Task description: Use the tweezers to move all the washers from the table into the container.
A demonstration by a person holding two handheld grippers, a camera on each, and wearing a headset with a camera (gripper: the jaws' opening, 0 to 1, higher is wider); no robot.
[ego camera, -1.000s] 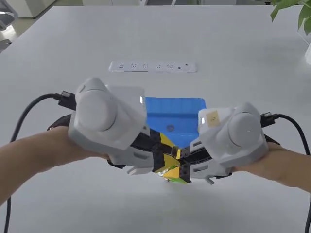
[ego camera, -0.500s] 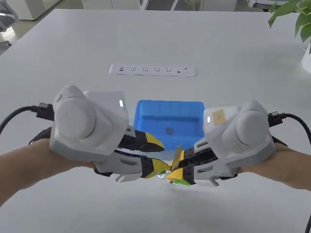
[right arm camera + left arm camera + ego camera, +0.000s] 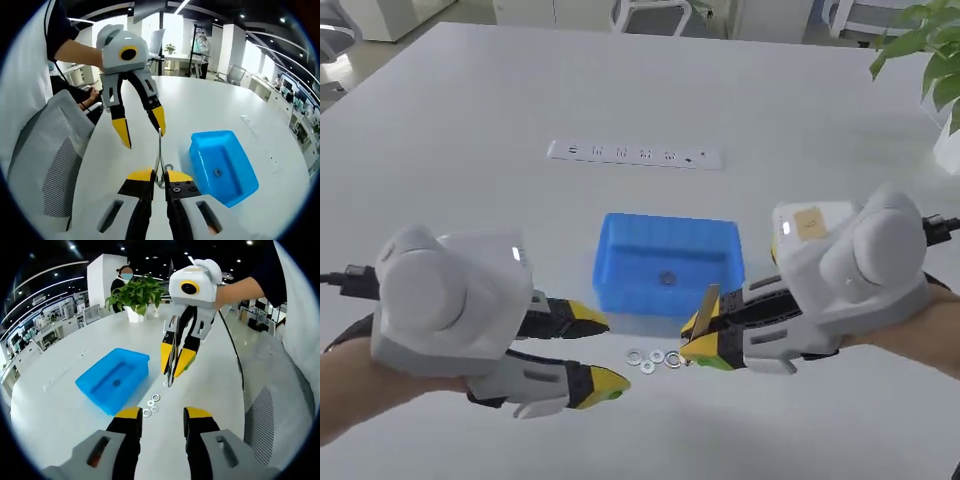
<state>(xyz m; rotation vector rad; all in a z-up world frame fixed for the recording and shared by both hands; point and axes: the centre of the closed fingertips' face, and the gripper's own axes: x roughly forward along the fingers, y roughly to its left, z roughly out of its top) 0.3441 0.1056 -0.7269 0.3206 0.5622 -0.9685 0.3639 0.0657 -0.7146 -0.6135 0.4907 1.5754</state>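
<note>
A blue container sits mid-table with one washer on its floor. Three more washers lie on the table just in front of it. My right gripper is shut on metal tweezers, whose tips hang above those washers. In the right gripper view the tweezers stick straight out between the jaws of the right gripper, beside the container. My left gripper is open and holds nothing, left of the washers. The left gripper faces the right gripper.
A white power strip lies beyond the container. A potted plant stands at the far right corner. A mesh chair is at the table's near edge. A person stands far off.
The two grippers, which were pressed together over the tweezers, have drawn apart. The left gripper has moved left and stands open; the tweezers stay in the right gripper. The washers now show.
</note>
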